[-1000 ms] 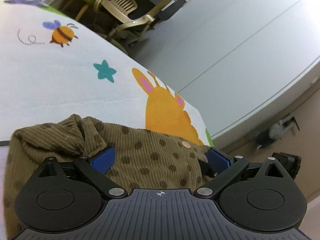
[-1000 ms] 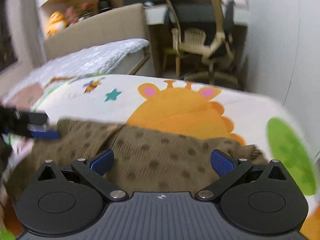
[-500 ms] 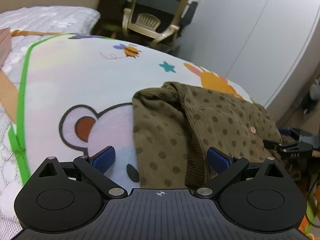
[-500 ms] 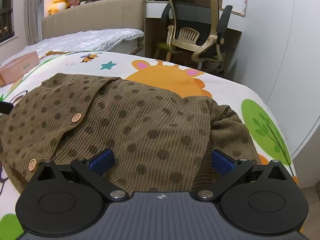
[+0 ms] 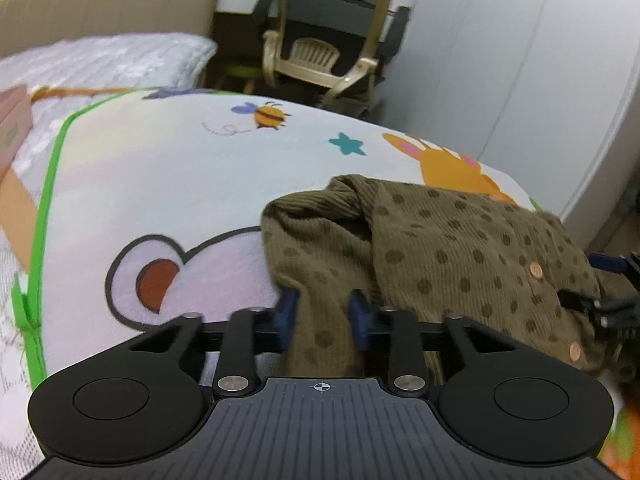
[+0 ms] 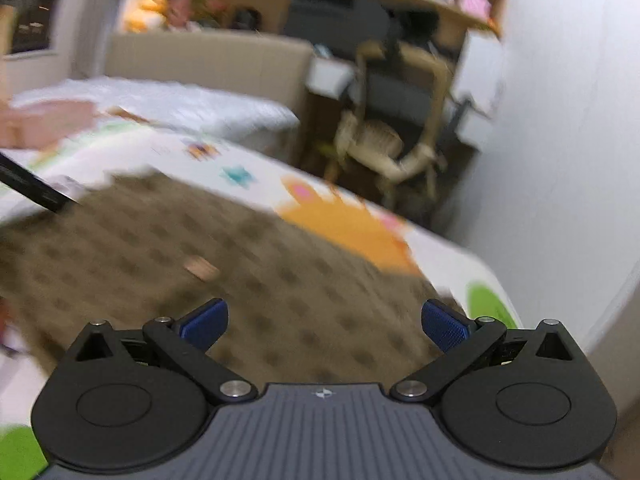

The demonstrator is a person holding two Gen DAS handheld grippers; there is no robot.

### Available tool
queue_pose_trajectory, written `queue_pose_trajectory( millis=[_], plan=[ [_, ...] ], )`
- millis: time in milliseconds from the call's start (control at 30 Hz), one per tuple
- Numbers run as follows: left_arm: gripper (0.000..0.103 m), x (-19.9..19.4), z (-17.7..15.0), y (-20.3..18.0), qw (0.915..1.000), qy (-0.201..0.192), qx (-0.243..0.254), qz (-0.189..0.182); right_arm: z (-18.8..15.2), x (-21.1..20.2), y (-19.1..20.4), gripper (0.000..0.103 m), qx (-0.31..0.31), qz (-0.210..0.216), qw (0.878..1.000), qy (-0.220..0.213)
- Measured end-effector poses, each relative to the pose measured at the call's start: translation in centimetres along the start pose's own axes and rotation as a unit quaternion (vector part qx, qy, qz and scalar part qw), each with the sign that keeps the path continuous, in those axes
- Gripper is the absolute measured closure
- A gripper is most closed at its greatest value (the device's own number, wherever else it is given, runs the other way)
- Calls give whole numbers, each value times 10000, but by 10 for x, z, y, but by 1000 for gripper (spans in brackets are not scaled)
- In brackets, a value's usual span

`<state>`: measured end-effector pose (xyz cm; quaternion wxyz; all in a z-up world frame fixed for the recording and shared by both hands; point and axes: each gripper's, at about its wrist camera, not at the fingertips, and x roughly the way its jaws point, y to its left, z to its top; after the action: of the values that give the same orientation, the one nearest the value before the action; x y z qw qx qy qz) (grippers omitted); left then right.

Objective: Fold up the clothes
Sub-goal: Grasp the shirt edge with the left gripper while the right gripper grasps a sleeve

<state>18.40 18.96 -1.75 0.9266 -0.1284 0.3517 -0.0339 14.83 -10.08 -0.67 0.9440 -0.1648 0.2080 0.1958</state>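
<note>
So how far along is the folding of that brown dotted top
Early stage. Done: the olive-brown polka-dot corduroy top lies on the cartoon-print bed cover, bunched rather than squarely folded. In hand: the left gripper pinches its near edge; the right gripper is open above it. Left: fold and flatten.

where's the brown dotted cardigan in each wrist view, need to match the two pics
Left wrist: the brown dotted cardigan fills the centre-right, its near edge between the nearly closed pads of the left gripper.
Right wrist: it spreads, blurred, across the lower left and centre, under the open right gripper.
Shared landmark: the teal star printed on the mat beyond it.
</note>
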Motion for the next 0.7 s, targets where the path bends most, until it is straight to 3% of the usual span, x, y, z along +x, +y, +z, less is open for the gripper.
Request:
queue_pose_trajectory(
  millis=[133,267,367,500,533,600,700],
  plan=[
    [84,-2,2,5,9996,40,-246,-133,19,-12,52,0,-152,967,9952,-96],
    [84,-5,4,7,9979,60,-467,-453,22,-10,123,0,-876,1821,9794,-41],
    [87,-7,6,8,9954,77,-629,-716,24,2,167,0,-1492,1859,9712,-68],
    [87,-3,6,18,9901,230,-977,-984,34,32,187,3,-1638,1621,9730,113],
    [87,-3,5,22,9881,263,-1081,-1058,36,37,187,11,-1645,1578,9736,117],
    [86,-5,5,27,9857,259,-1183,-1174,39,45,184,17,-1565,1605,9744,154],
    [85,-10,5,33,9826,215,-1281,-1329,41,49,176,48,-1333,1613,9775,262]
  ],
)
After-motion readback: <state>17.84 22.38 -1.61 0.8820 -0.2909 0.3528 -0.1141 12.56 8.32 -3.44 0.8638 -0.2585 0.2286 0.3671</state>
